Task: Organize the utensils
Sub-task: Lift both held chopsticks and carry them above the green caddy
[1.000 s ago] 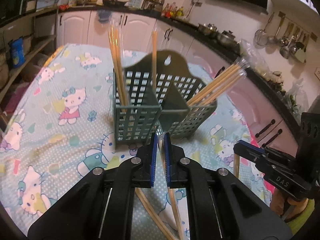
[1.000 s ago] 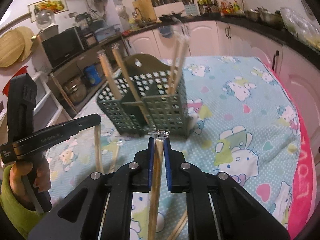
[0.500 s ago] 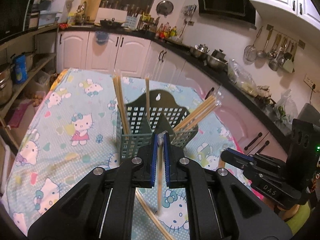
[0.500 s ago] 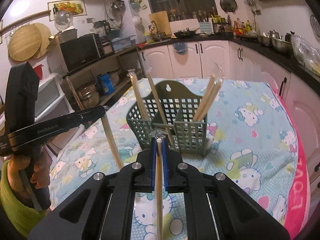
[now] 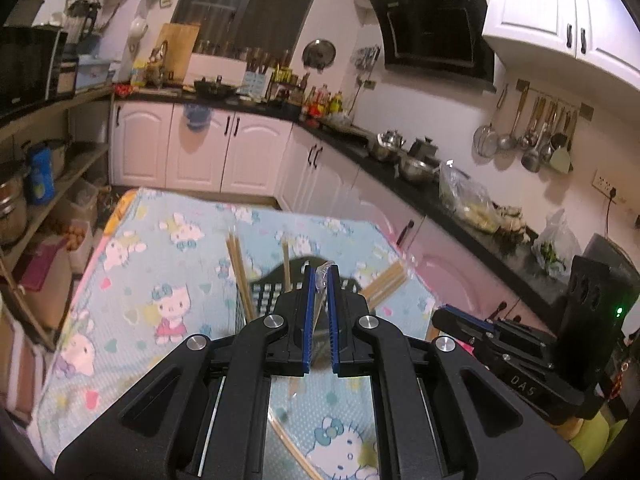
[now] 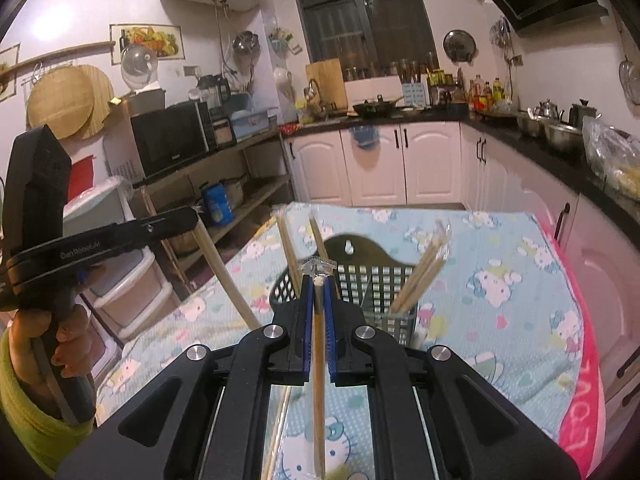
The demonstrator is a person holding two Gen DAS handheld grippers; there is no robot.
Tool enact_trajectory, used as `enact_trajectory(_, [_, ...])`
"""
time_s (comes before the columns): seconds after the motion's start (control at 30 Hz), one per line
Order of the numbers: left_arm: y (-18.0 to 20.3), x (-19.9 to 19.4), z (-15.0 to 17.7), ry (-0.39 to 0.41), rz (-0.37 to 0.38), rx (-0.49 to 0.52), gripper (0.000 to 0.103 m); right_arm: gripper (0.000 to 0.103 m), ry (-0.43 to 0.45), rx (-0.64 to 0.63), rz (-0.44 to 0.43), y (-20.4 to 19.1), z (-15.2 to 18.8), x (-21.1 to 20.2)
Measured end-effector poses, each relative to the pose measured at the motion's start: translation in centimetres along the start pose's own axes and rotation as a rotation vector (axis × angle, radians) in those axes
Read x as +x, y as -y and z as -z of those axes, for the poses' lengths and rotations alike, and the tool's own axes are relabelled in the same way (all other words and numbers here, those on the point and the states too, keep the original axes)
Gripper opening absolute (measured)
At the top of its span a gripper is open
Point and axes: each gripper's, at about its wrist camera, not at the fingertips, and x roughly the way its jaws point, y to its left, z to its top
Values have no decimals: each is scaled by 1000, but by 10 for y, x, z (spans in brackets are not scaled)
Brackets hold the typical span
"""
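Both tools are pinched tight on chopsticks above the table. The left gripper has its blue-padded jaws pressed together on a pair of plastic-wrapped wooden chopsticks, the clear wrapper tip poking out just past the pads at 12 o'clock and the sticks hanging down below toward the cloth. The right gripper is clamped the same way on another wrapped wooden chopstick pair, which runs straight down toward 6 o'clock between its black arms.

Beyond both sets of jaws, at 12 o'clock, stands the dark green perforated plastic utensil caddy, upright on the pale blue cartoon-cat tablecloth. Wooden chopsticks already lean in its compartments: some tilted toward 11 o'clock, a bundle toward 1 o'clock.

In the right wrist view the person's hand, in a yellow-green sleeve, grips the left tool's handle at 9 o'clock. One more loose chopstick lies on the cloth under the left tool.
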Motion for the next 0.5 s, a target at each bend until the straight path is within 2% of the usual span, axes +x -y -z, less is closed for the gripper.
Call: enact_trajectory(0.5, [7,-8,-47,117,-28,34,2,6,106,9,31,0,-40,5])
